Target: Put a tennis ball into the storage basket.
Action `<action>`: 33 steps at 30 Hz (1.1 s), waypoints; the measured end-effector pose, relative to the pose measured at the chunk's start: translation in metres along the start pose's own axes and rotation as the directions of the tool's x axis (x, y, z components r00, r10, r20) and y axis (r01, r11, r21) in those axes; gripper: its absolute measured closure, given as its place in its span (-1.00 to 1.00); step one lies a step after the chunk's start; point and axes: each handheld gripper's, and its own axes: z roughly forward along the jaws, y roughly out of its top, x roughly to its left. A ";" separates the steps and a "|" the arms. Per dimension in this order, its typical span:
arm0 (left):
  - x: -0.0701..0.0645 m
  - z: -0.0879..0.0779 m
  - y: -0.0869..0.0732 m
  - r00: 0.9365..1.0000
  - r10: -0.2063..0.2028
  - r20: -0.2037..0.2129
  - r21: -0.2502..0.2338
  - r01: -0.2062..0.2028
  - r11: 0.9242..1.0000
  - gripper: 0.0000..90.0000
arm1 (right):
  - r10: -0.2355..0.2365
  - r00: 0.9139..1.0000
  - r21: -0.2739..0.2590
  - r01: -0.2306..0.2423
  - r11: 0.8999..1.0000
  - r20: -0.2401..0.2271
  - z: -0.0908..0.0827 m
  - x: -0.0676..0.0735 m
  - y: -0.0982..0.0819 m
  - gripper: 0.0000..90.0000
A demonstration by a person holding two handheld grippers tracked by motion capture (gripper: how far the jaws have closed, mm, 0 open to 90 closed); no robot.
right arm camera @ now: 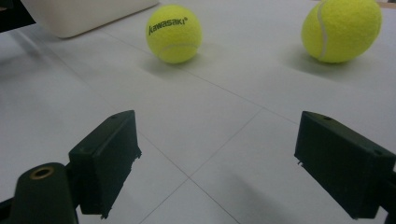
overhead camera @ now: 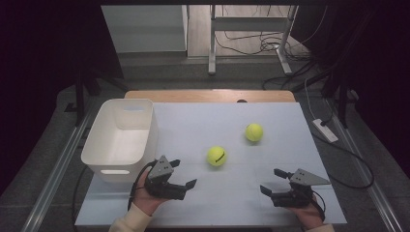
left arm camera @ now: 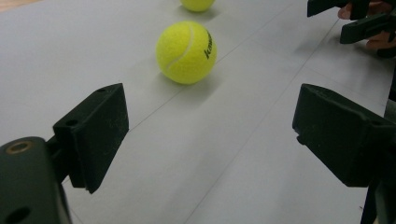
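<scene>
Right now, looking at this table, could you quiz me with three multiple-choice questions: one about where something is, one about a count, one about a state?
1. Where does the white bin stand?
A. at the table's left side
B. at the table's right side
C. between the two balls

2. How many tennis balls lie on the table?
A. one
B. two
C. four

3. How is the left claw?
A. shut on a ball
B. holding the bin's rim
C. open, holding nothing

Answers:
1. A: in the high view the bin sits at the left edge, beside the left hand.
2. B: the nearer ball and the farther ball are the yellow balls seen.
3. C: the left gripper view shows its jaws wide apart with bare table between them, the nearer ball lying ahead.
</scene>
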 end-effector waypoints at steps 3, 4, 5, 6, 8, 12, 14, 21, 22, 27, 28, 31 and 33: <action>0.000 0.001 0.003 1.000 -0.005 0.004 -0.001 0.005 1.000 -0.75 | -0.003 1.000 -0.008 0.003 1.000 0.001 -0.001 0.000 0.000 -0.69; 0.000 0.002 0.004 1.000 -0.006 0.003 -0.002 0.006 1.000 -0.75 | -0.002 1.000 -0.008 0.002 1.000 0.001 -0.001 0.000 0.000 -0.69; 0.000 0.003 0.005 1.000 -0.006 0.004 -0.002 0.006 1.000 -0.75 | -0.001 1.000 -0.008 0.001 1.000 0.001 -0.001 0.000 0.000 -0.69; 0.000 0.003 0.006 1.000 -0.006 0.004 -0.003 0.006 1.000 -0.76 | 0.000 1.000 -0.007 0.000 1.000 0.004 -0.001 0.000 0.000 -0.69; 0.000 0.005 0.009 1.000 -0.007 0.003 -0.008 0.007 1.000 -0.77 | 0.004 1.000 -0.006 -0.004 1.000 0.005 -0.001 -0.001 -0.001 -0.69; 0.000 0.005 0.013 1.000 -0.005 0.002 -0.010 0.005 1.000 -0.78 | 0.002 1.000 -0.004 -0.002 1.000 0.001 0.000 -0.001 -0.001 -0.69; 0.001 0.005 0.015 1.000 -0.004 -0.001 -0.016 0.004 1.000 -0.78 | 0.000 1.000 -0.003 0.000 1.000 -0.001 0.000 -0.001 0.000 -0.69; 0.004 0.011 0.027 1.000 -0.014 0.001 0.001 0.014 1.000 -0.78 | 0.001 1.000 -0.008 -0.001 1.000 -0.002 0.000 -0.001 0.001 -0.69; 0.004 0.014 0.029 1.000 -0.015 0.002 0.007 0.015 1.000 -0.78 | 0.002 1.000 -0.009 -0.002 1.000 -0.003 0.000 -0.001 0.000 -0.69; 0.004 0.021 0.036 1.000 -0.008 0.004 0.026 0.008 1.000 -0.78 | -0.001 1.000 -0.011 0.001 1.000 -0.004 -0.001 -0.001 0.000 -0.69; 0.003 0.024 0.038 1.000 -0.006 0.005 0.029 0.006 1.000 -0.79 | 0.000 1.000 -0.011 0.000 1.000 -0.003 -0.001 -0.001 0.000 -0.69; 0.003 0.027 0.042 1.000 0.001 0.007 0.033 -0.001 0.999 -0.79 | 0.000 1.000 -0.021 0.000 1.000 -0.004 -0.002 -0.001 0.000 -0.69; 0.003 0.028 0.044 1.000 0.000 0.009 0.034 -0.001 0.999 -0.79 | 0.001 1.000 -0.022 -0.001 1.000 -0.004 -0.002 -0.001 0.000 -0.69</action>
